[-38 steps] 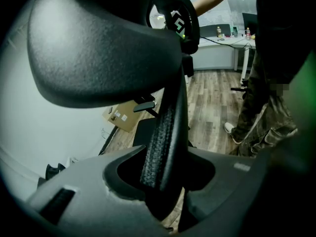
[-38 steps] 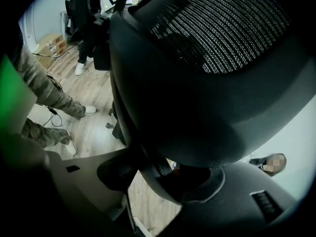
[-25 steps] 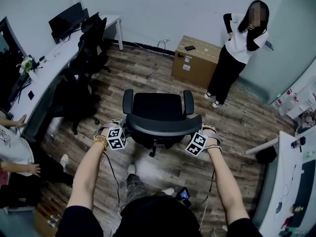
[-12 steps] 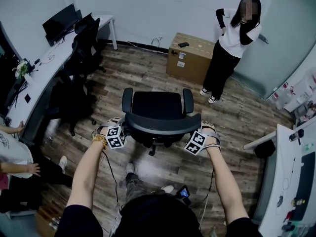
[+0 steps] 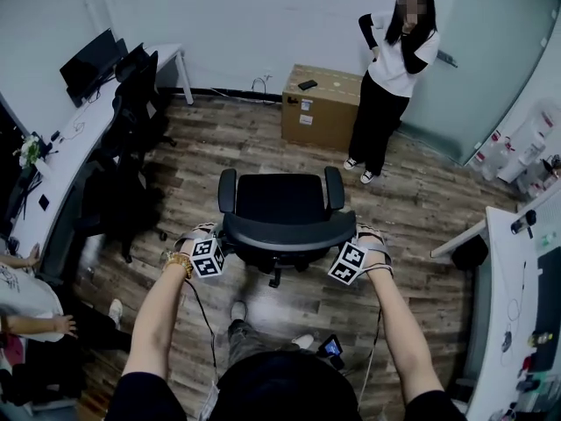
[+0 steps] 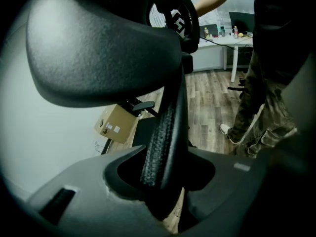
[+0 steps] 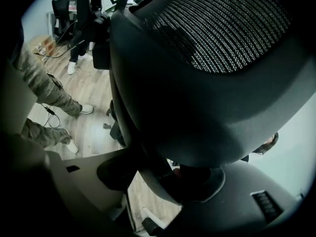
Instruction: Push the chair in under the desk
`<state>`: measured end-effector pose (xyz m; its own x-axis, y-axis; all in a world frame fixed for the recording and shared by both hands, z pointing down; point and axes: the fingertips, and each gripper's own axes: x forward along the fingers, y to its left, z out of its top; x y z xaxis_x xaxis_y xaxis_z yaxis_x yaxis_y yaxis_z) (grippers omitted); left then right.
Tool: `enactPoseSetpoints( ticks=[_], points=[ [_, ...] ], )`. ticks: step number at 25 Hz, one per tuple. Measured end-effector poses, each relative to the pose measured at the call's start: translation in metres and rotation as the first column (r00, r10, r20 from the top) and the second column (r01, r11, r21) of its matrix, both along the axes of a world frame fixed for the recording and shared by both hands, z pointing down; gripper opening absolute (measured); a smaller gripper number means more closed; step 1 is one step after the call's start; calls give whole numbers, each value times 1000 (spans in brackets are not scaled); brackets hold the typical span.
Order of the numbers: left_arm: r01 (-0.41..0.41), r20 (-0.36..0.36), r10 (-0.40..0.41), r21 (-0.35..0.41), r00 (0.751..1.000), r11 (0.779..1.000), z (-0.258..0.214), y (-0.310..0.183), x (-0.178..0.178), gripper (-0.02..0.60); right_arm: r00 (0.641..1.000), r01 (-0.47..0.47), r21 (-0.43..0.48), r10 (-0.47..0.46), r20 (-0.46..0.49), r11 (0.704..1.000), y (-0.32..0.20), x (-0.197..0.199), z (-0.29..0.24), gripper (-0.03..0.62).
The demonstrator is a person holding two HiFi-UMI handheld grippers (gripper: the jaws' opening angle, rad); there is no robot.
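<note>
Head view overhead, gripper views close — sharing chair (image 5: 280,196)

The chair (image 5: 280,198) has a black seat pad that looks like matt woven cloth. Its backrest (image 7: 222,28) is open black mesh, fine and rough, set in a smooth, dull black plastic frame whose edge carries a coarse, woven-looking strip. The left gripper (image 6: 165,179) and the right gripper (image 7: 170,181) clamp that frame with fingers (image 6: 84,191) of matt grey plastic, faintly grainy. Each marker cube (image 5: 207,259) bears flat black-and-white print. The floor (image 5: 219,147) is brown-grey wood planking with a low sheen. The box (image 5: 320,108) is plain brown cardboard with white paper labels, and the counter (image 5: 79,143) has a smooth white top.
</note>
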<state>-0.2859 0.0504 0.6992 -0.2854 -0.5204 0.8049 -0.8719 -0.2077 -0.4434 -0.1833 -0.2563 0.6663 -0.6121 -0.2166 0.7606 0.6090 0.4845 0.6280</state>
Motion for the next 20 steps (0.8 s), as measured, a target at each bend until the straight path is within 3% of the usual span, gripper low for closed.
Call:
enactPoseSetpoints(
  ticks=[20],
  points=[
    [-158, 1, 158, -10, 987, 987, 0, -71, 10, 158, 989, -147, 7, 147, 19, 989, -54, 53, 0, 262]
  ],
)
